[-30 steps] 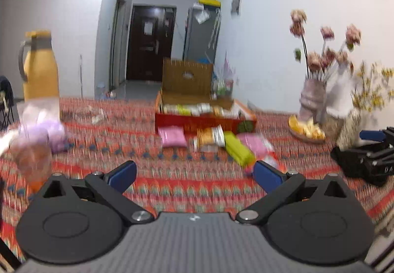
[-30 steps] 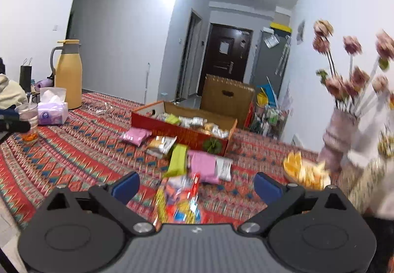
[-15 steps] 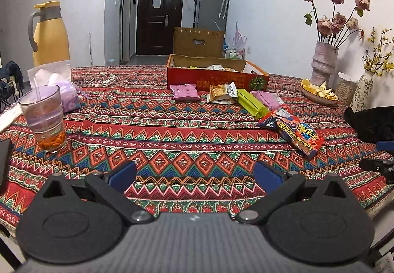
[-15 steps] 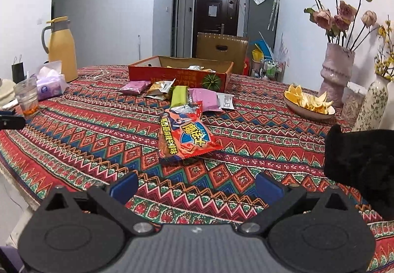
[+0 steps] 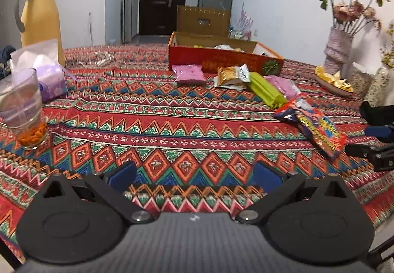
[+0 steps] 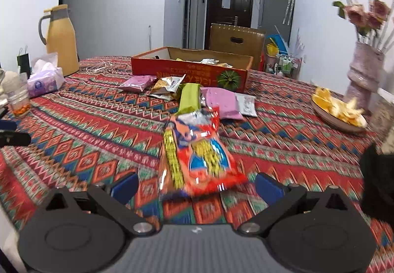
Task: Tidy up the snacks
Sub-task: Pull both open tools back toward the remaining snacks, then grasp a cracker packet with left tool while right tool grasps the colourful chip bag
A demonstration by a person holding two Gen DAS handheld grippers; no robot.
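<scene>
Now right claw (image 6: 194, 183) low over tablecloth (image 6: 98, 130), fingers apart around red snack bag (image 6: 197, 157); left claw (image 5: 194, 173) apart, empty.

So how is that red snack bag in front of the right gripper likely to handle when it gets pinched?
The red snack bag looks like thin glossy film, so it will probably crumple and sag rather than stay stiff. The shine suggests the right gripper, jaws open, could slip on it. It lies flat and puffy on the tablecloth, likely light.
</scene>
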